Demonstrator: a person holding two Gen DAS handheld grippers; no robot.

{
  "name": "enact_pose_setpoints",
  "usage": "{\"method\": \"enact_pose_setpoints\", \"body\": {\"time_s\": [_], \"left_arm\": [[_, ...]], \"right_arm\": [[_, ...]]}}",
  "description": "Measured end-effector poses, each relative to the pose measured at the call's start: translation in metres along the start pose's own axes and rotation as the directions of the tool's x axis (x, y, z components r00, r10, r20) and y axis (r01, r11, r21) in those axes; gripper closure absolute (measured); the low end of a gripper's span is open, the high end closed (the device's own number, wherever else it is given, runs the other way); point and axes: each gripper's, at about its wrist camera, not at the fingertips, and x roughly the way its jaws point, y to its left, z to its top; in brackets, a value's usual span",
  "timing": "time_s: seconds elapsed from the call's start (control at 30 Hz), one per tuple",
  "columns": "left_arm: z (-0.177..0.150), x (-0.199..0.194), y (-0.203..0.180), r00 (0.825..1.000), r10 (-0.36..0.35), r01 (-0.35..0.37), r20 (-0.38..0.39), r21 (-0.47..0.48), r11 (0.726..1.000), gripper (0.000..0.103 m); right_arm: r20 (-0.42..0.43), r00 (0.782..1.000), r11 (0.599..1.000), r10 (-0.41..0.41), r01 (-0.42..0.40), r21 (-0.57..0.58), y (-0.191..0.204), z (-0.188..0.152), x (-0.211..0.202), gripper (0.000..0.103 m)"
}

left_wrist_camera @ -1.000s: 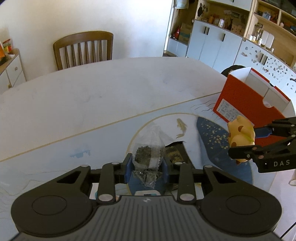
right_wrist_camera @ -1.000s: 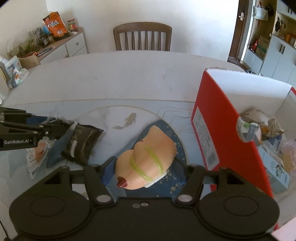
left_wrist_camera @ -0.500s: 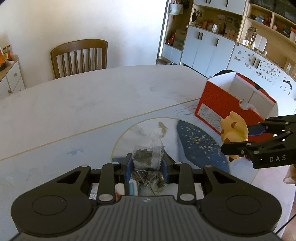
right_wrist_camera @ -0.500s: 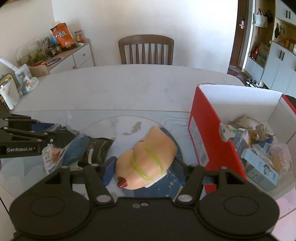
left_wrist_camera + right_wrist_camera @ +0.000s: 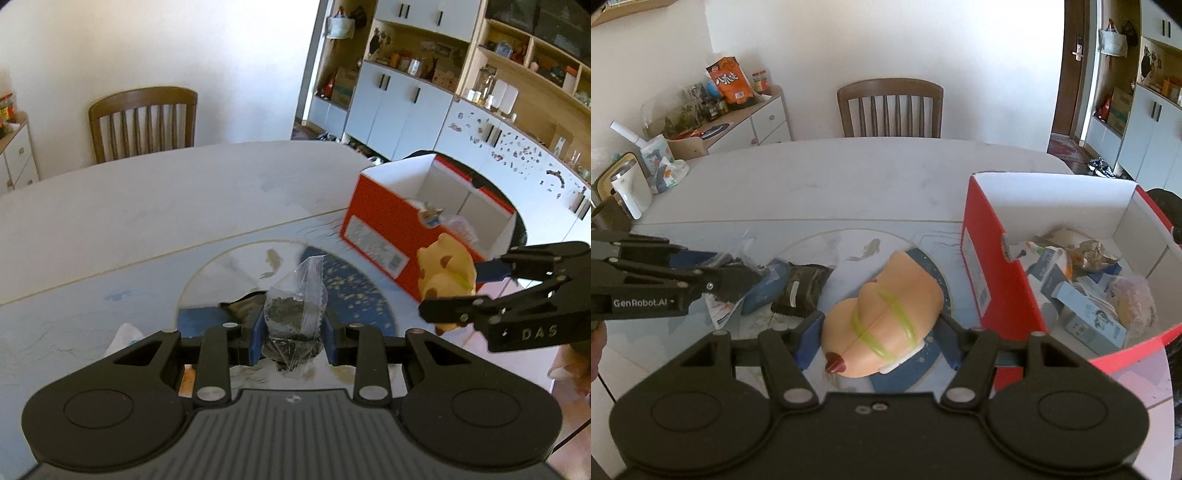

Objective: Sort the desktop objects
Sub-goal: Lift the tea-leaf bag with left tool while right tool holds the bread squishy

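My left gripper point(image 5: 293, 332) is shut on a clear plastic bag of dark crumbs point(image 5: 295, 314), held above the table mat. In the right wrist view the same gripper point(image 5: 738, 273) reaches in from the left, above the loose packets. My right gripper point(image 5: 879, 332) is shut on a peach-coloured rubber toy with yellow-green stripes point(image 5: 886, 314); the toy point(image 5: 445, 267) also shows at the right of the left wrist view, held clear of the table in front of the red box. The red box with white inside point(image 5: 993, 280) stands open at the right, holding several packets.
A dark snack packet point(image 5: 801, 291), a blue packet point(image 5: 764, 290) and a white wrapper point(image 5: 718, 314) lie on the mat left of the toy. A wooden chair point(image 5: 890, 107) stands behind the white table point(image 5: 849, 177). A sideboard with clutter point(image 5: 731, 110) is far left; cabinets point(image 5: 406, 107) line the right.
Both grippers have risen with their loads, so the table and the packets sit lower and farther away. More of the red box's inside shows now.
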Motion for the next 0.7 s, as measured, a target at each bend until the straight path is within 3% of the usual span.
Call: {"method": "enact_pose_setpoints", "body": {"time_s": [0.7], "left_arm": [[0.045,0.004,-0.101,0.995,-0.086,0.081,0.052,0.083,0.993,0.072]], "right_arm": [[0.066,0.998,1.000,0.017,-0.017,-0.003,-0.064,0.002,-0.055,0.040]]}}
